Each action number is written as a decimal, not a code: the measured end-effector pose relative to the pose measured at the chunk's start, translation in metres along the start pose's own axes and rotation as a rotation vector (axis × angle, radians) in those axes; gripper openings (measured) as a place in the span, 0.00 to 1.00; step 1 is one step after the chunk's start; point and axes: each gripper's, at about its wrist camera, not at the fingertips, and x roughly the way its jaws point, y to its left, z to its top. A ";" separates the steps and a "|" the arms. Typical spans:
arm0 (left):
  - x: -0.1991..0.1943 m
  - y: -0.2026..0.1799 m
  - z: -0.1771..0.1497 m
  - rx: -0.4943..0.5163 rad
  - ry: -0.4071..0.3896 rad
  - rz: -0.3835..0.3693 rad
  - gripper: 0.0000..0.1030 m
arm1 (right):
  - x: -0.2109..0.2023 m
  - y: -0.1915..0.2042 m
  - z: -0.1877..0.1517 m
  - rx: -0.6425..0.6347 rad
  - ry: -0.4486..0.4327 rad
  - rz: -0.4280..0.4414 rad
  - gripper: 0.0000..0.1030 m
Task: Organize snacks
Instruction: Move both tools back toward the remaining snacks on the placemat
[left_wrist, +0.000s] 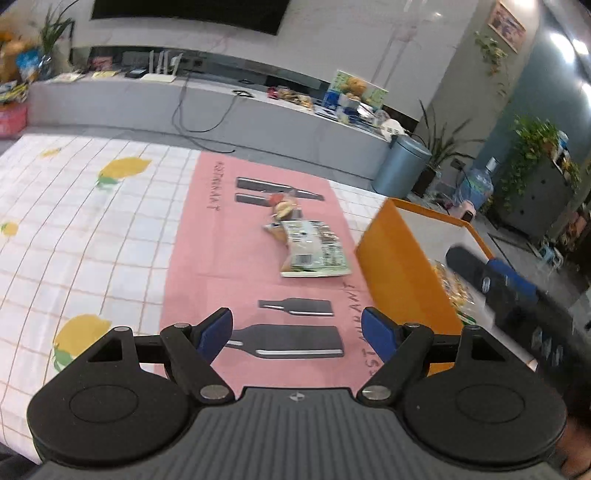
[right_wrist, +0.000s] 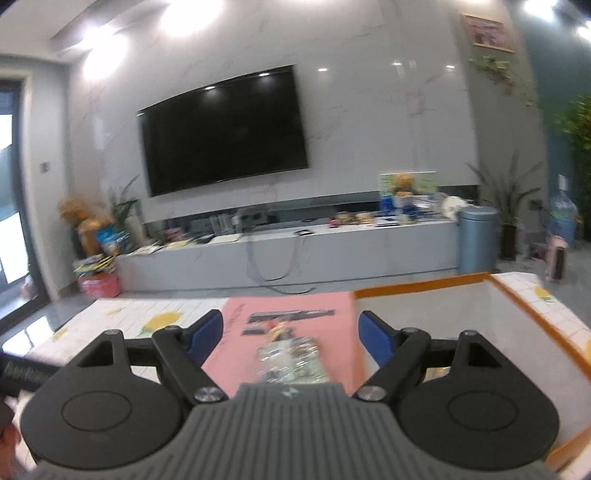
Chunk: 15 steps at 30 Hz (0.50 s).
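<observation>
Left wrist view: the tabletop (left_wrist: 92, 229), under a white grid cloth printed with lemons, fills most of the scene, and a pink placemat (left_wrist: 221, 258) with dark cutlery shapes lies across its middle. At the mat's right edge stands an orange bin (left_wrist: 395, 266) with pale inner walls; a yellowish snack bag (left_wrist: 452, 286) shows inside it. On the mat, just left of the bin, lies a green and white snack packet (left_wrist: 314, 251), and a smaller wrapped snack (left_wrist: 282, 210) touches its far end. The left tongs (left_wrist: 297, 328) hang above the mat's near end, spread wide with nothing between their blue pads. The right tongs (left_wrist: 491, 277) appear blurred over the bin.

In the right wrist view the right tongs (right_wrist: 291, 338) are likewise spread and empty, with the snack packet (right_wrist: 291, 360) on the mat (right_wrist: 295, 306) below them and the bin (right_wrist: 424, 317) to the right
</observation>
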 end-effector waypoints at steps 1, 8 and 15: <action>0.001 0.006 -0.001 -0.010 -0.002 0.001 0.90 | 0.003 0.005 -0.006 -0.013 0.004 0.032 0.77; 0.018 0.046 -0.010 -0.072 0.018 0.016 0.90 | 0.032 0.034 -0.038 -0.114 0.055 0.053 0.63; 0.032 0.067 -0.020 -0.017 0.033 0.135 0.90 | 0.063 0.040 -0.056 -0.172 0.124 0.020 0.63</action>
